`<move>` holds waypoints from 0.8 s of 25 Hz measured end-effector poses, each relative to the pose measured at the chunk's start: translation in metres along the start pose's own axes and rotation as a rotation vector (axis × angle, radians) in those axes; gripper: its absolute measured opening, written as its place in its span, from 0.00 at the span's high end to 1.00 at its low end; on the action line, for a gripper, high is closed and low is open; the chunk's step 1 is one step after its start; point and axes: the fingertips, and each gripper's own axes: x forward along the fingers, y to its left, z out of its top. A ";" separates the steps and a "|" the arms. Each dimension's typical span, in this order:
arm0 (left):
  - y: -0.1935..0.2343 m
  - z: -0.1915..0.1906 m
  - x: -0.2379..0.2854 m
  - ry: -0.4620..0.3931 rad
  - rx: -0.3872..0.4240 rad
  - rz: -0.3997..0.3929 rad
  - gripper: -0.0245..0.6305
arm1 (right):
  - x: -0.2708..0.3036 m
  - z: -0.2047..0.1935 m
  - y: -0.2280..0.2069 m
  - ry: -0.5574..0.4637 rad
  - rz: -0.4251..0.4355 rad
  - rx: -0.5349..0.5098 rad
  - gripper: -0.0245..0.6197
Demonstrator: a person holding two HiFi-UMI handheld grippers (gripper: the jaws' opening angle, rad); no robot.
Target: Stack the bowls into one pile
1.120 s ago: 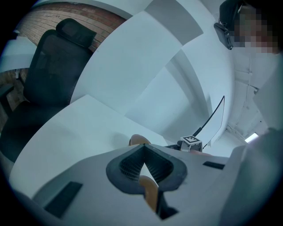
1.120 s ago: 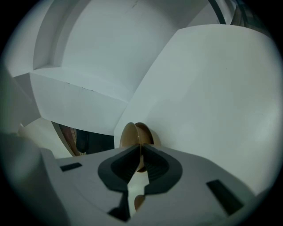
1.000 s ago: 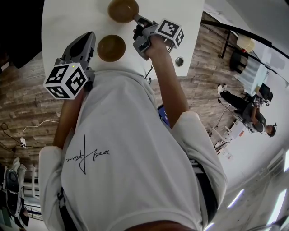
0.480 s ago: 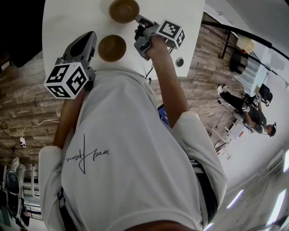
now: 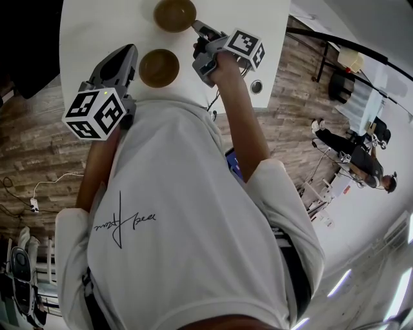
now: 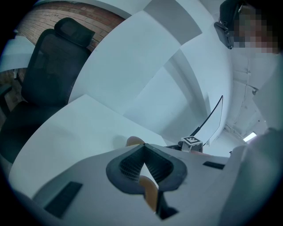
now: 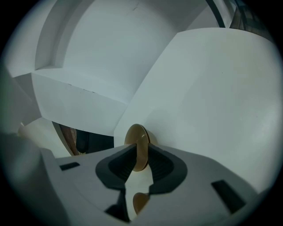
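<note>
Right gripper (image 7: 140, 149): fingers just eased apart, released, with the rim of the far bowl (image 5: 175, 14) standing between them. Left gripper (image 6: 143, 146): fingertips clenched together on nothing, near bowl (image 5: 159, 67) just beside them. Both bowls sit apart on the white table (image 5: 90, 26).

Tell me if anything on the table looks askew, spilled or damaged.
Nothing stands out. The far bowl and the near bowl both sit upright and apart on the white table, empty and not yet stacked. The fingers of the right gripper have just been opening, with the far bowl's rim between them.
</note>
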 end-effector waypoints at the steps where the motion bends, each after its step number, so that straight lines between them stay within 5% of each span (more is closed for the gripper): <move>1: 0.000 0.001 0.000 0.000 0.001 -0.002 0.95 | -0.001 0.000 0.000 -0.003 -0.001 0.002 0.85; 20: -0.017 -0.001 0.003 0.012 0.051 -0.037 0.95 | -0.034 -0.013 -0.009 -0.043 -0.012 0.017 0.88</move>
